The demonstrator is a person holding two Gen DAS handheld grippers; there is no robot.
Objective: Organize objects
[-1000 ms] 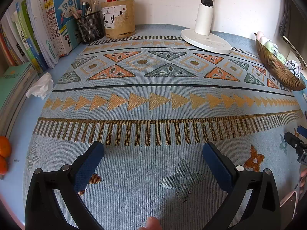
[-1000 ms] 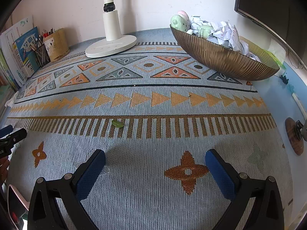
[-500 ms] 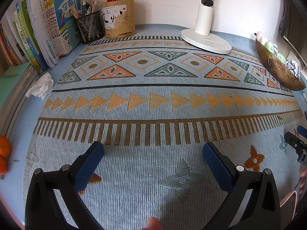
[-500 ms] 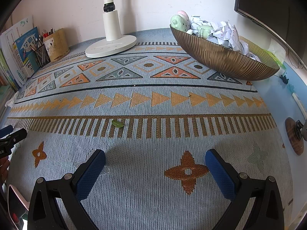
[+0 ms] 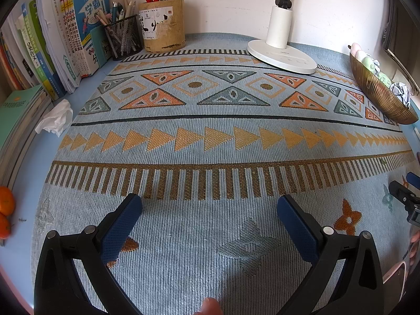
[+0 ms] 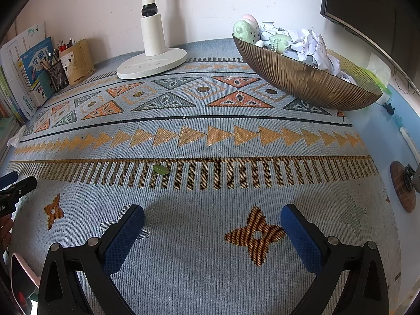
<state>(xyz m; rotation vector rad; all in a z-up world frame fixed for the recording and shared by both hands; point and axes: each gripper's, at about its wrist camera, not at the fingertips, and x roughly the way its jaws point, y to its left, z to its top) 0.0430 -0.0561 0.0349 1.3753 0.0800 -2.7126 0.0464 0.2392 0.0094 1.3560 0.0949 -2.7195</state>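
Observation:
My left gripper (image 5: pixel 210 204) hangs open over the near part of the patterned blue mat (image 5: pixel 210 136), nothing between its blue pads. My right gripper (image 6: pixel 212 215) is open too, low over the same mat (image 6: pixel 210 183). A crumpled white tissue (image 5: pixel 55 118) lies off the mat's left edge by the books. A small green leaf (image 6: pixel 160 169) rests on the striped band ahead of the right gripper. The ribbed bronze bowl (image 6: pixel 302 84) at the back right holds crumpled paper (image 6: pixel 309 44) and pale green toys (image 6: pixel 244 30). The bowl (image 5: pixel 378 92) also shows at the far right.
A white lamp base (image 5: pixel 282 56) stands at the back. A cardboard pen pot (image 5: pixel 161 25) and mesh pen cup (image 5: pixel 123 38) sit back left, beside upright books (image 5: pixel 52 47). Oranges (image 5: pixel 5 210) lie at the left edge. A monitor (image 6: pixel 367 8) looms right; a brown disc (image 6: pixel 401 186) lies beside the mat.

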